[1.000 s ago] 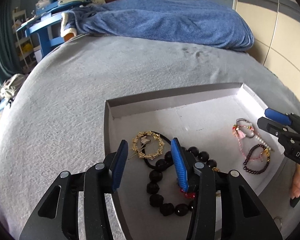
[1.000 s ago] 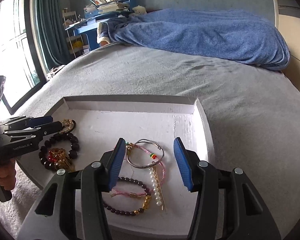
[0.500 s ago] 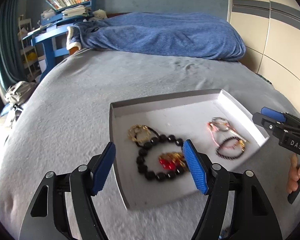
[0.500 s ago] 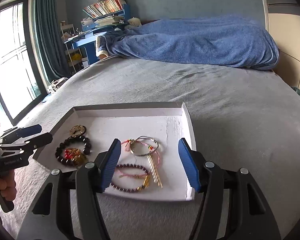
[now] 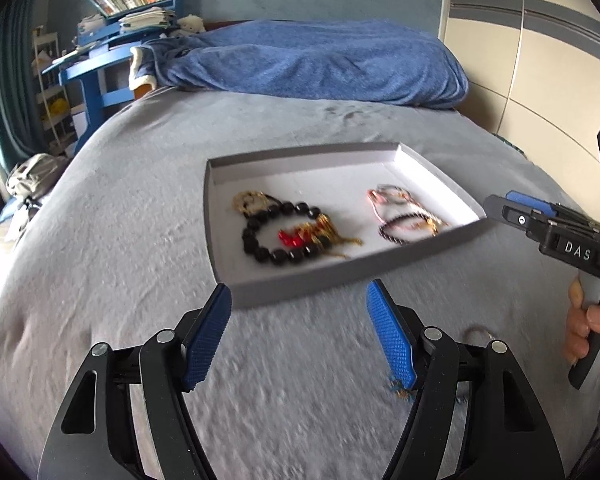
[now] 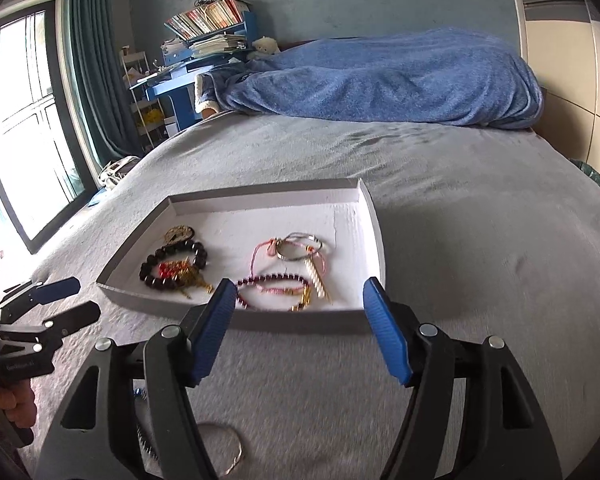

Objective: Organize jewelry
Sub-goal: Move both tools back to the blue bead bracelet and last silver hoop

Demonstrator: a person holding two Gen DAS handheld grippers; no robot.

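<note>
- Grey bedspread (image 6: pixel 460 240) carries shallow white tray (image 6: pixel 374 240), centre.
- Both grippers off the tray's near edge: left gripper (image 5: pixel 298 300) and right gripper (image 6: pixel 298 292), fingers apart, holding nothing.
- Jewelry in tray: black bead bracelet (image 5: pixel 260 236) left, pink cord bracelets (image 6: pixel 288 252) right.
- Loose silver bangle (image 6: pixel 228 452) lies nearer; judge it next: approach low, pinch rim.
- Writing: "DAS" on right gripper body.

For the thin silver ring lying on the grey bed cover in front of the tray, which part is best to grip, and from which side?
Probably the bare far arc of the silver ring, approached from above. It lies flat on the bed cover, so one finger must go inside the loop and one outside. Its left part is hidden behind the right gripper, whose jaws stand open.
</note>
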